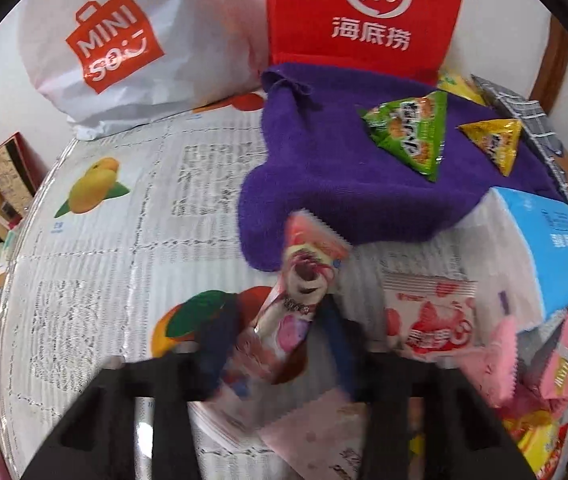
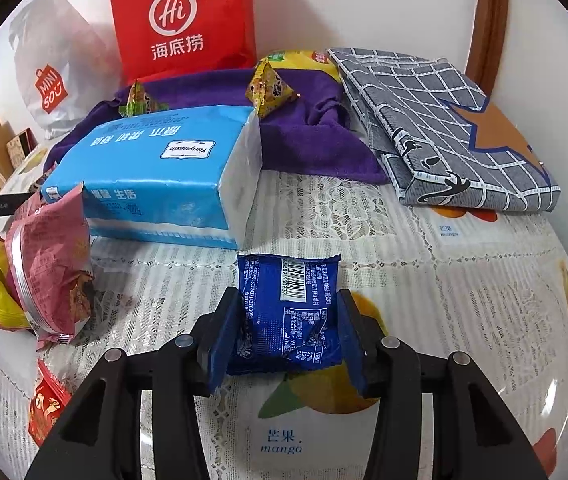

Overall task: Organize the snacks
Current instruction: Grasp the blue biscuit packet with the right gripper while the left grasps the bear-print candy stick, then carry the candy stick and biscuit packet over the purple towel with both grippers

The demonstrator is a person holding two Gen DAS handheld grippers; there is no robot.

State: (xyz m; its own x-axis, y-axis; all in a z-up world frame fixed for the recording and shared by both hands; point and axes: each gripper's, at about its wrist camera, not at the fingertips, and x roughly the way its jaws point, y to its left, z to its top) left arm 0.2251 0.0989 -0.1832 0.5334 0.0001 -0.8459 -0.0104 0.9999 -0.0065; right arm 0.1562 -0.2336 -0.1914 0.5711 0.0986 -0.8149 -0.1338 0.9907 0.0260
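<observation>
My left gripper [image 1: 279, 340] is shut on a pink and white bear-print snack packet [image 1: 308, 272], which stands up between the blue pads above the fruit-print tablecloth [image 1: 103, 240]; the view is blurred. My right gripper [image 2: 286, 340] is shut on a blue snack packet [image 2: 284, 304] with its barcode side up, low over the tablecloth [image 2: 464, 280]. On a purple towel [image 1: 324, 168] lie a green triangular snack [image 1: 412, 132] and a yellow triangular snack [image 1: 496, 140]. A strawberry packet [image 1: 432, 312] lies right of the left gripper.
A blue tissue pack [image 2: 155, 176] lies in front of the towel. A red paper bag [image 2: 183, 20] and a white shopping bag [image 2: 51, 76] stand by the wall. Pink snack bags [image 2: 51, 272] and a red packet [image 2: 45, 408] lie left; a folded grey checked cloth [image 2: 444, 128] lies right.
</observation>
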